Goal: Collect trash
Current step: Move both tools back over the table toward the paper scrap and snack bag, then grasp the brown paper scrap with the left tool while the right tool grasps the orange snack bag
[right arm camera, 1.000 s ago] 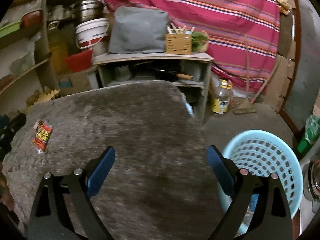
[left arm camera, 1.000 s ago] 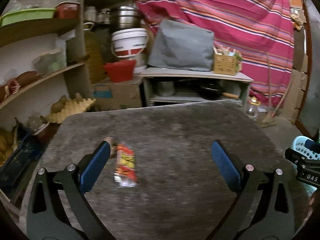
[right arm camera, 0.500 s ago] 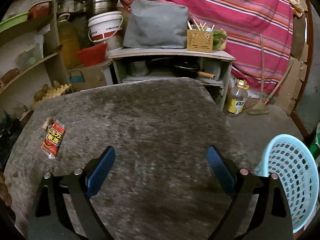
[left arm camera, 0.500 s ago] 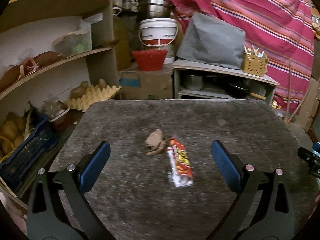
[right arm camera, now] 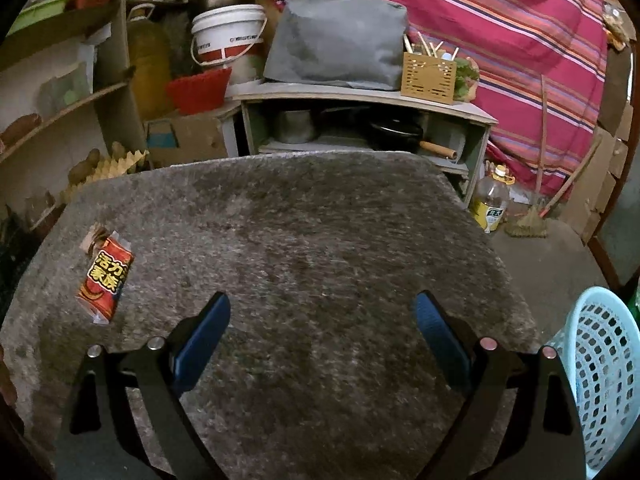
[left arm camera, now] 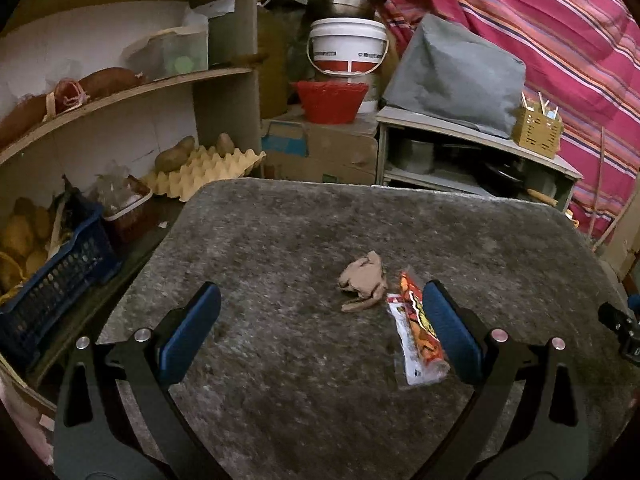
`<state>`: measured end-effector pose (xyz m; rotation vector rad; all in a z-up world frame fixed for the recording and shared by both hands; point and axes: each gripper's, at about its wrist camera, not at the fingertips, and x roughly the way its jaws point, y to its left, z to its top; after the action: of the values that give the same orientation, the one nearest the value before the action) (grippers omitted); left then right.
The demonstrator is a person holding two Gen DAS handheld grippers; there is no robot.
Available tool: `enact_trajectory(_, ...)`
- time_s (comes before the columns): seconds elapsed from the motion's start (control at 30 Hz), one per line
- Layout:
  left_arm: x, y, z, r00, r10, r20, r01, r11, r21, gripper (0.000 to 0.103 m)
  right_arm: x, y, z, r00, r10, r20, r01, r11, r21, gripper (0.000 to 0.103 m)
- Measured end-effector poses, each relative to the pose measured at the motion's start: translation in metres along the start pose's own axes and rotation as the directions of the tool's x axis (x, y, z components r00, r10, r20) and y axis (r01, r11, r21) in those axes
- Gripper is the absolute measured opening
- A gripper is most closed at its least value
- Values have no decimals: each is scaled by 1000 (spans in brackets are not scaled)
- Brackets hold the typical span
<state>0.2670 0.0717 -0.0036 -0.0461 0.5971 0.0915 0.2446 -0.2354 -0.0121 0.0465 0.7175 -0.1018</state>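
A red and yellow snack wrapper [left arm camera: 416,330] lies flat on the grey felt table [left arm camera: 300,248], just inside the right finger of my left gripper [left arm camera: 320,328]. A crumpled brown paper wad [left arm camera: 362,280] lies touching the wrapper's far end. My left gripper is open and empty, low over the table. In the right wrist view the wrapper [right arm camera: 105,276] lies at the table's left, with the wad [right arm camera: 93,236] peeking out behind it. My right gripper [right arm camera: 322,336] is open and empty above the table's middle. A light blue basket [right arm camera: 604,364] stands off the table's right edge.
Shelves with a blue crate [left arm camera: 52,280], an egg tray with potatoes [left arm camera: 200,168] and boxes stand left of the table. A low cabinet [right arm camera: 360,120] with pots, a white bucket [right arm camera: 228,36] and a grey bag stands behind. A bottle [right arm camera: 490,204] and a broom stand on the floor at the right.
My left gripper has swung left, so the wrapper has shifted from its left finger to its right finger and the paper wad has come into view. My right gripper has turned left, away from the basket.
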Motion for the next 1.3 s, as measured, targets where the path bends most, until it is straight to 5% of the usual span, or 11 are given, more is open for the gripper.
enact_trajectory(0.27,15,0,20,1000,-7,6,7,999,-38,97,18,3,5,1000,0,-24,0,1000,-15,98)
enact_trajectory(0.83,81,-18,28,993,37,-115,-29,997,69,97,38,-3,13,999,-4,-46,3,1000,-22,98)
enact_trajectory(1.3,115,-19,22,985,31,-168,-11,993,118,86,59,-9,20,998,-11,-62,11,1000,-3,98)
